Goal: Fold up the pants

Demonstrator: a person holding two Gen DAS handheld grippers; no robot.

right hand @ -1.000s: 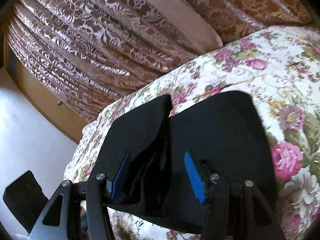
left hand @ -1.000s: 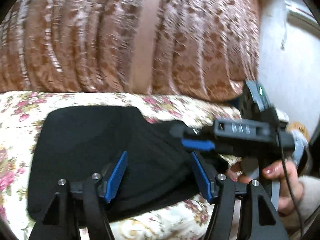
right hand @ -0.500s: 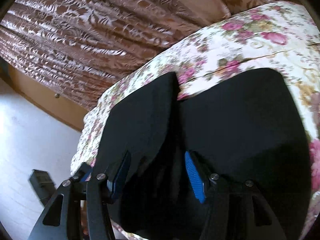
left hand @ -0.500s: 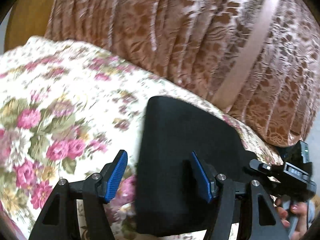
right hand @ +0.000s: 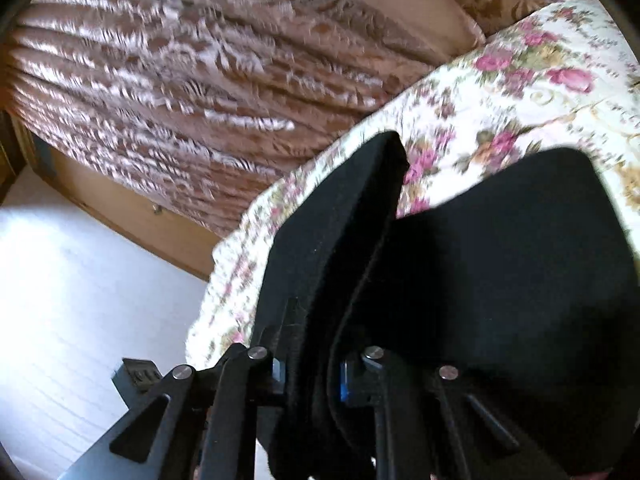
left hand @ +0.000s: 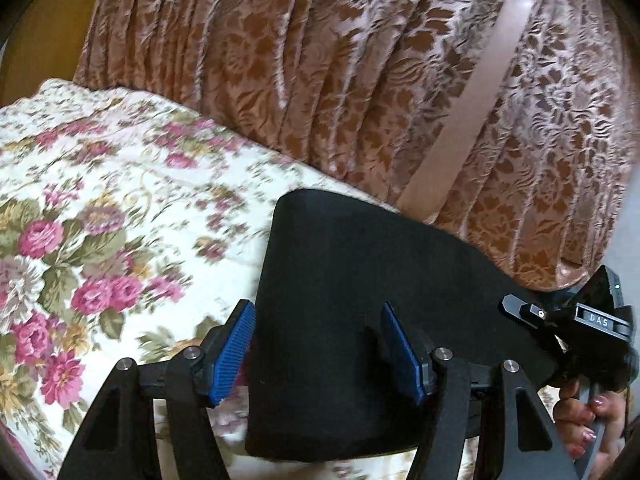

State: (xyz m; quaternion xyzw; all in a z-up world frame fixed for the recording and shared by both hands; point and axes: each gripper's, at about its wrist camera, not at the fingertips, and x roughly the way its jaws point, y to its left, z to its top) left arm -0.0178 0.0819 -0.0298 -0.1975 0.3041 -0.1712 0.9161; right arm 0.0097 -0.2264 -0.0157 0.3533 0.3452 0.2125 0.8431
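Floral cloth with pink roses, the bedspread [left hand: 100, 208], covers the bed on the left side of the left wrist view. To the right of it lie the black pants [left hand: 360, 280], folded into a flat block on the bedspread. The left hand-held gripper [left hand: 320, 354] hovers over the near left part of the pants with its blue fingers [left hand: 234, 354] spread apart, and nothing is between them. Behind the bed hangs a brown curtain [left hand: 320, 60] with a leaf pattern. At the far right of this view the right hand-held gripper [left hand: 576, 320] is at the edge of the pants, with a hand [left hand: 588, 424] on its handle.

In the right wrist view a white floor [right hand: 80, 280] is at the left. The right hand-held gripper [right hand: 310, 376] is pressed together on a thick raised fold of the pants [right hand: 500, 260]; the rest of them lies flat to the right on the bedspread [right hand: 520, 92].
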